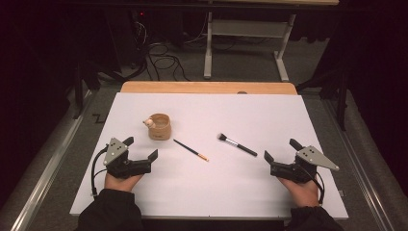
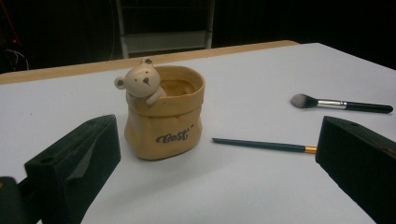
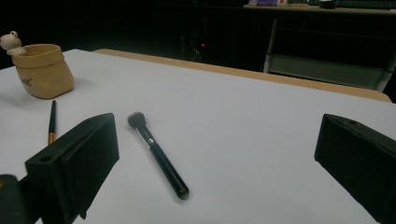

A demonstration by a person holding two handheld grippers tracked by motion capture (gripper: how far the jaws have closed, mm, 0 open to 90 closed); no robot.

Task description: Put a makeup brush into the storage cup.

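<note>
Resting wide open and empty, the left gripper [image 1: 143,148] faces the pot [image 1: 159,126] and the right gripper [image 1: 281,150] faces the makeup brush [image 1: 236,144], seemingly poised to drop brushes in

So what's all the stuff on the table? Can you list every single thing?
Bear pot: one, tan, a little bear peeking over its rim, left of the table's middle, upright.
Thin brush: one, dark handle with an orange end, lying flat just right of the pot.
Makeup brush: one, black handle, silver band, fluffy dark tip, lying flat right of the middle.
Table: one, white top with a wooden edge at the far side.
Left gripper: one, black, open, near left, holding nothing.
Right gripper: one, black, open, near right, holding nothing.
Hands: two, in dark sleeves, at the near edge.
</note>
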